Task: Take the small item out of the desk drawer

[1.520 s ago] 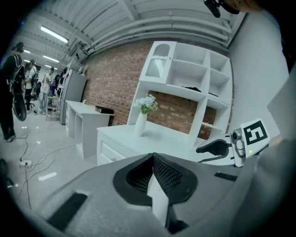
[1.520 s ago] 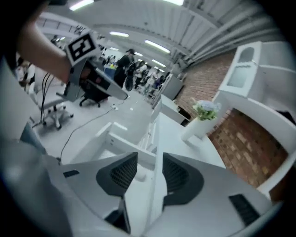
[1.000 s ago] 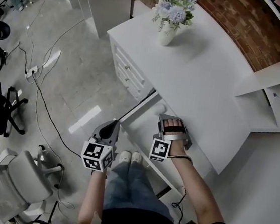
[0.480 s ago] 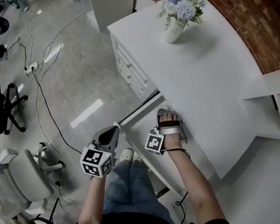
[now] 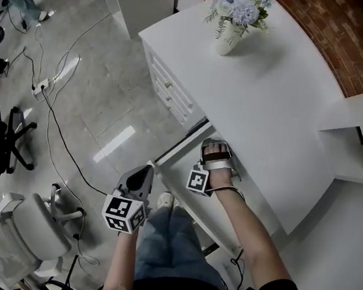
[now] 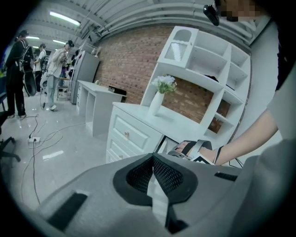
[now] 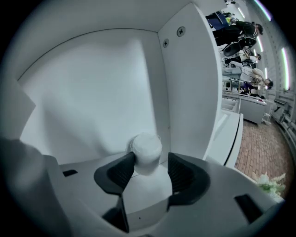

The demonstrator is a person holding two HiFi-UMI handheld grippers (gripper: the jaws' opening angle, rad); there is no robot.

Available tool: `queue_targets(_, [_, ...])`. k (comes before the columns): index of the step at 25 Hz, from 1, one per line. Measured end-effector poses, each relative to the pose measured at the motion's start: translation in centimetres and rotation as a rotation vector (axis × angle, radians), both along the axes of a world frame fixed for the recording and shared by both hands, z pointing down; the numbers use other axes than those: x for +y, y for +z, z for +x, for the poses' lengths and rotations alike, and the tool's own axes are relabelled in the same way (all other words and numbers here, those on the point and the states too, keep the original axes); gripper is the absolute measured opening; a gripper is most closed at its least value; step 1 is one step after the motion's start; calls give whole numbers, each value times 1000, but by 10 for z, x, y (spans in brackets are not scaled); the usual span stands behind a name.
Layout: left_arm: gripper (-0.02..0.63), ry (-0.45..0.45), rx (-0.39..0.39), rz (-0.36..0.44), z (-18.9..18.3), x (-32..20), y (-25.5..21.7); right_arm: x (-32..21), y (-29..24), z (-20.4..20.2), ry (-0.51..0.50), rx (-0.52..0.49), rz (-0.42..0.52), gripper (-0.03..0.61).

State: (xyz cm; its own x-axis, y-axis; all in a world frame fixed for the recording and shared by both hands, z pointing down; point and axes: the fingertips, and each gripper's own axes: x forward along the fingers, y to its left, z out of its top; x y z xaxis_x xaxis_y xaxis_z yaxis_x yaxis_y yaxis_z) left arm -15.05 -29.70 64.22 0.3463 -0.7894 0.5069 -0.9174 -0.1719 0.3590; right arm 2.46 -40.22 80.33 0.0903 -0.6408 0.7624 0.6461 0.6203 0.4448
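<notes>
A person stands at a white desk, seen from above, with a hand-held gripper in each hand. Nearest the body, the left hand-held gripper [image 6: 153, 158] hangs in the air in front of the desk, to the left of the open drawer. Its two meshed pads are pressed together with nothing between them. It takes no part in the job at this moment.

A little farther out, the right hand-held gripper [image 7: 151, 159] reaches into the drawer [image 5: 180, 163], which is pulled out from under the worktop [image 5: 266, 99]. Its jaws stand apart, one on each side of a small white round item [image 7: 146, 148], a stubby capped shape whose exact kind cannot be told. One pad looks to sit at or just beside the item, and a narrow gap shows at the other. The item rests on the drawer floor, close to the drawer's side wall and near a corner.

The drawer is already open and the reach into it is made, so the task appears to be roughly midway. The squeeze on the item, the lift and the carry out of the drawer are not yet done.

Beyond the drawer, the worktop is bare except for a vase of flowers [image 5: 228, 40] at its far end, with a brick wall [image 5: 339, 36] behind.
</notes>
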Motion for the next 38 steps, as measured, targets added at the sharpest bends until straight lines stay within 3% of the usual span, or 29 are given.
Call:
queue_targets(5, [9,2,2,-4,0,2,2,-1,2,1,-19,33,4,158])
queue_targets(13, [9,8,5,0,3,1,0,3,-2,1,-4,25,1,146])
queue_targets(18, [9,30,-4,32,9,-7,-11,11,-27,-2,31,-41,7,146])
queue_targets(22, [9,45,-12,75,15,-19,-32,14,-61,-4,84,-156,27,146])
queue_targets(28, [9,84,-42,166,27,-30,-76,29,-156,-3,279,-487,33,146])
queue_targets(32, [9,115,-75,245,38,-38,-113,36,-233,7,457,-862,8,146])
queue_targets(38, [9,142,-99,370,60,-44,-170,60,-359,30,488,-1467,27,146])
